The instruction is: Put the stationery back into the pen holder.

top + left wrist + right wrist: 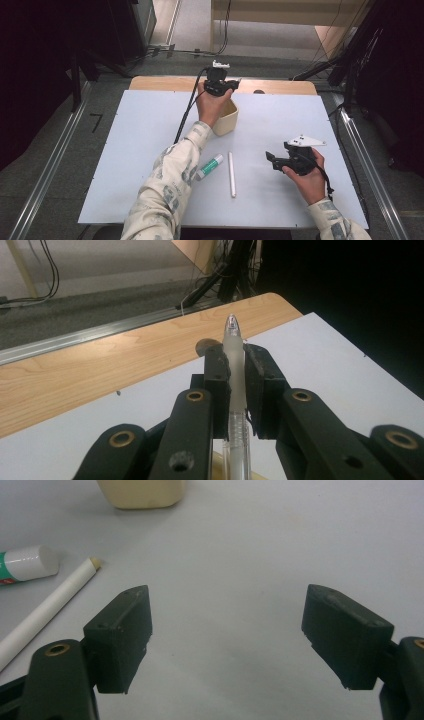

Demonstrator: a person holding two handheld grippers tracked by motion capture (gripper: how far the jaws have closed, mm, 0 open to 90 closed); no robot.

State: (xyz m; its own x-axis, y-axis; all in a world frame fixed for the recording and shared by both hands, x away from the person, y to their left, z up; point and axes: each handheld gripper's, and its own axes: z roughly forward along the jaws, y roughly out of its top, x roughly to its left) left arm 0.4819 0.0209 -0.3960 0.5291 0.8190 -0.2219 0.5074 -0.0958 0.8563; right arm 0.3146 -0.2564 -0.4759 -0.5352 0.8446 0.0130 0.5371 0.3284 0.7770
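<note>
A: So, the left gripper (218, 85) has its jaws clamped on the pen (235, 375), and it hangs above the cream box (227, 120) at the far side of the tabletop (140, 130); I'd say the step in hand is dropping that pen into the box.

B: Right; from the left gripper view the pen stands between the 2 pads with its tip poking out past them, and the grip looks centred. To do this well, I'd tip the gripper so the pen points down into the box before letting go; released level, it could catch on the rim and roll off.

A: And the right gripper (287, 161)?

B: Its jaws stand wide with nothing between them; it rests low at the near right, well apart from the box. It can wait there.

A: 2 things lie on the tabletop near the person's left sleeve (172, 175): a glue stick (209, 166) and a white stick (231, 174), just beside each other.

B: Those look like the next to go in, judging by the layout; so part the left jaws only slightly, let the pen slide free, and lift straight up to avoid nudging the box.
</note>
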